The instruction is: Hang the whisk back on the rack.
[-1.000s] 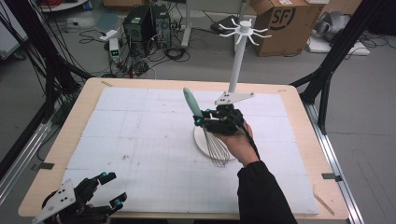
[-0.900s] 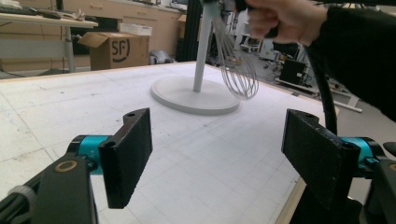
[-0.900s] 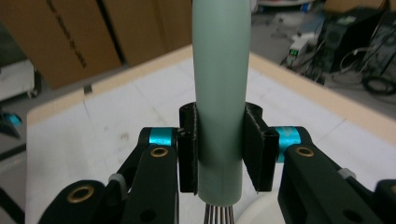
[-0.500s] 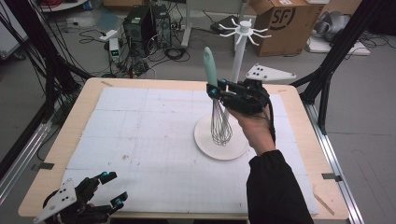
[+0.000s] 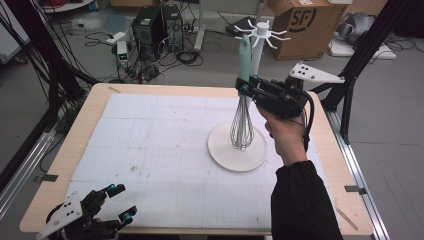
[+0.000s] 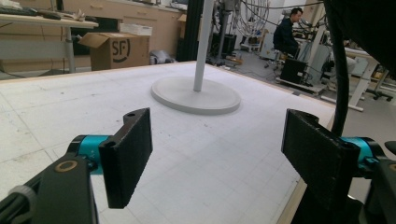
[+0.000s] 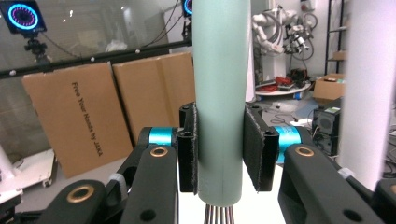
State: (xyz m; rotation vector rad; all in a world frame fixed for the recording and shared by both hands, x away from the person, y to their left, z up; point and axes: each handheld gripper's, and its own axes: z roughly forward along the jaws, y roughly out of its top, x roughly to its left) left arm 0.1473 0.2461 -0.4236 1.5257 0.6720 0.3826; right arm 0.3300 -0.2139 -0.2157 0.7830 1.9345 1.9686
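Clamping our right tongs (image 5: 243,89) on the pale green handle of the whisk (image 5: 242,127), we hold it upright right of centre in the high view, the wire loops hanging below the jaws and the handle rising above them. In the right gripper view both black pads press flat against the handle's sides, just above the spot where the wires (image 7: 219,215) leave it. The whisk hangs over the round white base (image 5: 225,150) of the rack, its wires in front of the lower part of the white pole (image 5: 257,52). At the pole's top, in the upper middle of that view, short white hooks (image 5: 272,39) spread out like spokes. Our right hand (image 5: 282,132) wraps the gripper body from below, the dark sleeve (image 5: 300,205) running down to the bottom edge.

Our left tongs (image 5: 119,204) sit at the lower left corner of the high view, over the near edge of the bench (image 5: 90,100). In the left gripper view the jaws stand wide apart with nothing between them, the white gridded mat (image 5: 150,140) lying ahead and the rack's base in the upper middle.
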